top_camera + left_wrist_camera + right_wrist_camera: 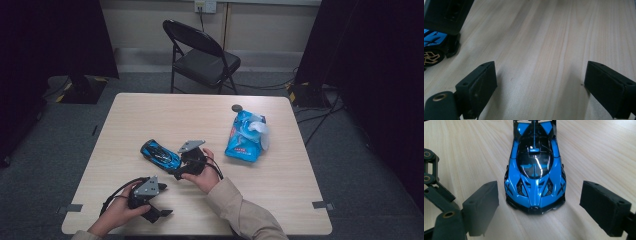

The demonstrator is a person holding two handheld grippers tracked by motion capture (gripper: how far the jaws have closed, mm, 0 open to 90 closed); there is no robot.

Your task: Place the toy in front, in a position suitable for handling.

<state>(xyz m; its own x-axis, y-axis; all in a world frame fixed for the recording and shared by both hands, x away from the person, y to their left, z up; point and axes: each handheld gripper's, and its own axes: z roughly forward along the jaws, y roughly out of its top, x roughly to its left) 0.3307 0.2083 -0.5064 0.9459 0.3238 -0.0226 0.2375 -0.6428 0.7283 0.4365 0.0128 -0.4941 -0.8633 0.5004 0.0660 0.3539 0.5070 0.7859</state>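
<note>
My right gripper (537, 207) jaws stand spread, pinching nothing; the glossy blue-and-black plastic toy car (535, 170) sits nose-first just ahead between them, tail cut off. My left gripper (540, 87) jaws are spread over bare wooden table (549, 37).

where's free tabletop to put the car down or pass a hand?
Free: the whole left part of the table, left of the blue toy car; the far strip behind it; the near right corner below the blue pouch. Crowded: the near middle, where the right hand-held gripper faces the car and the left hand-held gripper rests.
</note>
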